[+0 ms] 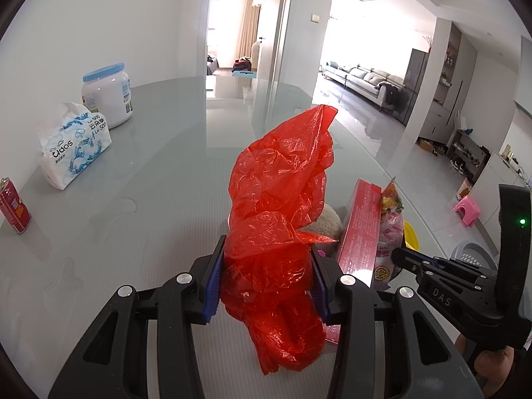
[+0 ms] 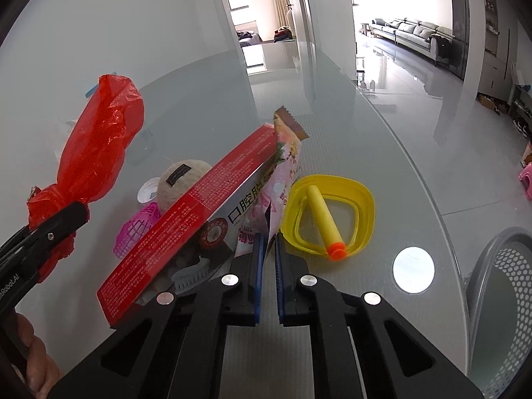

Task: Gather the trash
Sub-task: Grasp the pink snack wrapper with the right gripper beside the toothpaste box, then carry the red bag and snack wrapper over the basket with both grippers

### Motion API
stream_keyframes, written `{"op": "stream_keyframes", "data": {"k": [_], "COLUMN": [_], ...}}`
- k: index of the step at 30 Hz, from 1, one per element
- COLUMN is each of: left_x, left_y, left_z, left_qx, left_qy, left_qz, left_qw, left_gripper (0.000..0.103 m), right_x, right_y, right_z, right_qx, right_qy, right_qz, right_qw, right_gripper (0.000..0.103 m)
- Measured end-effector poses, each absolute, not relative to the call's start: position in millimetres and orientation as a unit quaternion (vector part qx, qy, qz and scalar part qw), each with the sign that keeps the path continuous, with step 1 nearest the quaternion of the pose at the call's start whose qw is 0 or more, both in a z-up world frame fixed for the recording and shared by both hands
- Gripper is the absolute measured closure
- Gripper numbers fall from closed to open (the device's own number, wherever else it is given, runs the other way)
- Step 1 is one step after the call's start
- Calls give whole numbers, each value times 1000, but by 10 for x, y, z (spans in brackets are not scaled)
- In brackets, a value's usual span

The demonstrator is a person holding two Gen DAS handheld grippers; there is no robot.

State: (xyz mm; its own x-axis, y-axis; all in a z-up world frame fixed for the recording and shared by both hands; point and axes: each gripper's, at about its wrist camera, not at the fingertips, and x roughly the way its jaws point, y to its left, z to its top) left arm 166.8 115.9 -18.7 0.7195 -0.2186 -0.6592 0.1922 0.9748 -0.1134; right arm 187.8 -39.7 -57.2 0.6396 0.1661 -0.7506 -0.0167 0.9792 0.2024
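Observation:
My left gripper (image 1: 267,266) is shut on a crumpled red plastic bag (image 1: 282,179) and holds it above the glass table (image 1: 159,173); the bag also shows in the right wrist view (image 2: 99,143). My right gripper (image 2: 269,242) is shut on a pink snack wrapper (image 2: 282,173), with a red toothpaste box (image 2: 193,212) leaning against its left finger. The wrapper (image 1: 389,229) and the box (image 1: 360,229) also show in the left wrist view, with the right gripper (image 1: 399,256) below them.
A yellow lid (image 2: 362,199) with a yellow foam dart (image 2: 322,219), a beige knitted ball (image 2: 179,179), a pink mesh ball (image 2: 133,229) and a white cap (image 2: 148,193) lie on the table. A tissue pack (image 1: 73,146), white jar (image 1: 108,94) and red can (image 1: 13,206) stand far left. A grey perforated bin (image 2: 502,299) sits beyond the table's right edge.

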Motion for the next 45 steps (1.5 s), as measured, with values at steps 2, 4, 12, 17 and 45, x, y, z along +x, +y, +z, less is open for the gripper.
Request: {"op": "stream_keyframes", "data": {"k": [2,4,12,17,45], "left_x": [1635,1594,1435,1317,591], "left_y": [1146,1126,1050,895,-1507], "left_z": [-177,-167,-122,-85,-388], "left_qx": [-17,-16,-13,-5,86], "left_qy": [356,354,353,351,383], "left_qz": [-111,-111,-116,-125,-348], "left_qw": [928,928,928,928,851], "left_gripper": [60,60,60,60,60], "right_x": [1803,1744,1454,1224,-365], "right_y": [-349,-370,-482,-682,-2844], "right_z": [-557,-528,-448,-401,-661], "right_qx": [93,99,117,132,215], "right_qy": [416,413,404,394,367], "right_qz": [55,61,75,72,-144], "right_qw": [903,903,904,906,894], "right_gripper": [100,100,100,100,100]}}
